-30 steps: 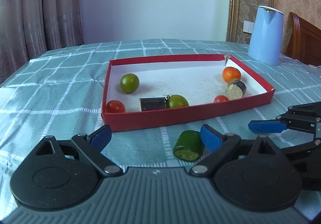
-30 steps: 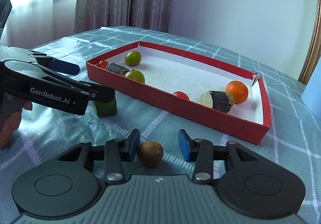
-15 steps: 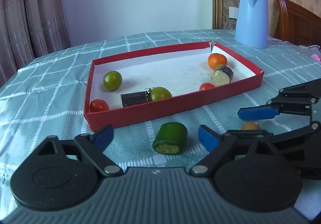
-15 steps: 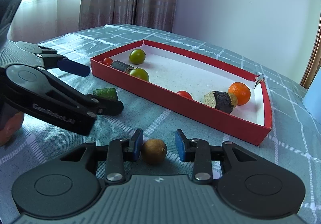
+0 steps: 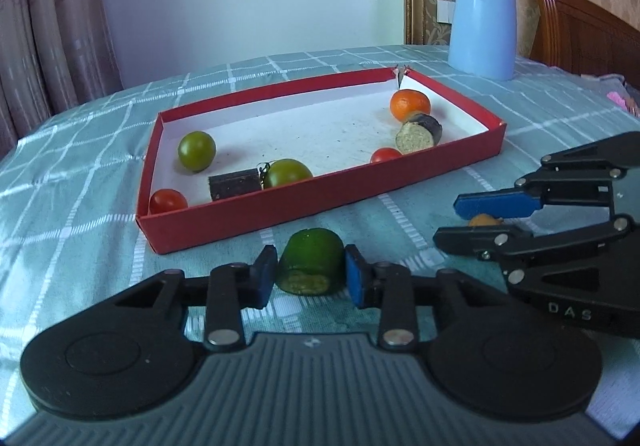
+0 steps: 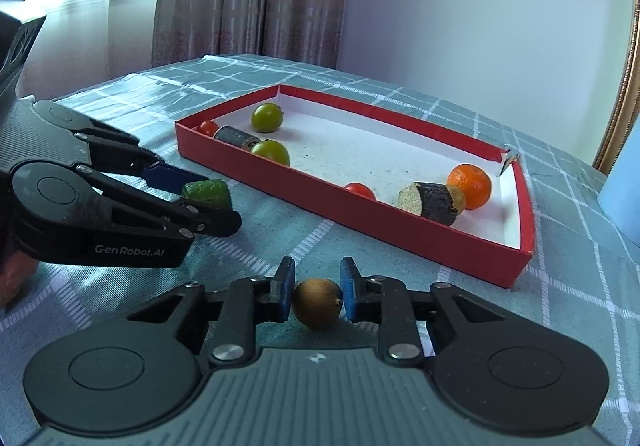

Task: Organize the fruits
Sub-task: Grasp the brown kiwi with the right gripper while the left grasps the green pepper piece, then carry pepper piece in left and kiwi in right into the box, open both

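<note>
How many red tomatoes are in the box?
2. One red tomato sits in the red box's near left corner; the other red tomato sits by the front wall, near the dark cut piece. None seems hidden.

**Two grippers closed on fruit pieces beside the red tray**

The right gripper [image 6: 316,288] has its blue pads pressed against a small round brown fruit [image 6: 317,301] on the teal checked tablecloth [image 6: 560,310]. To the left, the left gripper [image 6: 200,202] clasps a green cylindrical cucumber chunk [image 6: 208,192]. Behind them, the shallow red cardboard tray [image 6: 420,234] holds two green tomatoes [image 6: 267,117], two red cherry tomatoes [image 6: 359,190], an orange mandarin [image 6: 469,185] and two dark-skinned cut pieces [image 6: 434,200].
</note>
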Demonstrator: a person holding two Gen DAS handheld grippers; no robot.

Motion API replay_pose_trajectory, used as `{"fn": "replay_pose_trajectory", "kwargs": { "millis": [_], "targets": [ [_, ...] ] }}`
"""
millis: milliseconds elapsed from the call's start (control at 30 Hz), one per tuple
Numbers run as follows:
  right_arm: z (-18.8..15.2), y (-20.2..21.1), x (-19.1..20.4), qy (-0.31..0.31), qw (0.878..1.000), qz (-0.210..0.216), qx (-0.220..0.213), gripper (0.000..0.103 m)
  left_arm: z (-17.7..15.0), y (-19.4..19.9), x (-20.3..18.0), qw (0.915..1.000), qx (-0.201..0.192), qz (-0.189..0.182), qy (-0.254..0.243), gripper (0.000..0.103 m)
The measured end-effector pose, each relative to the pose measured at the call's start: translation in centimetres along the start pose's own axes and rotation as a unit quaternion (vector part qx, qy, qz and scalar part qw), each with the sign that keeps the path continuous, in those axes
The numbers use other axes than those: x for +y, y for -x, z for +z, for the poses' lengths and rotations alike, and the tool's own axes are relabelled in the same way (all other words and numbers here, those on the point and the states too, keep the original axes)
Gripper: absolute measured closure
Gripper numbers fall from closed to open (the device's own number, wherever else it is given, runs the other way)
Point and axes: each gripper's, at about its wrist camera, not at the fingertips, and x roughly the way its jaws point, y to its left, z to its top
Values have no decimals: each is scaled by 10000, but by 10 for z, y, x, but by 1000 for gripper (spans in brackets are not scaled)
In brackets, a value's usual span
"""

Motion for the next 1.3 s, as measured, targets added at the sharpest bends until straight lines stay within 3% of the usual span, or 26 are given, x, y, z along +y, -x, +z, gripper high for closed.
{"fn": "replay_pose_trajectory", "kwargs": {
  "millis": [400, 667, 967, 1300],
  "targets": [
    [8, 17, -10, -321, 9984, -157, -449, 79, 7, 15, -8, 9996, -212, 160, 105, 71],
    [42, 11, -28, -424, 9945, -583, -762, 79, 39, 25, -15, 9978, -585, 312, -6, 71],
    [69, -42, -52, -564, 9923, -1005, -460, 79, 77, -27, 9, 9947, -445, 764, 534, 71],
    [74, -85, -53, -571, 9934, -996, -18, 79, 82, -71, 22, 9914, -51, 1105, 699, 71]
  ]
}}
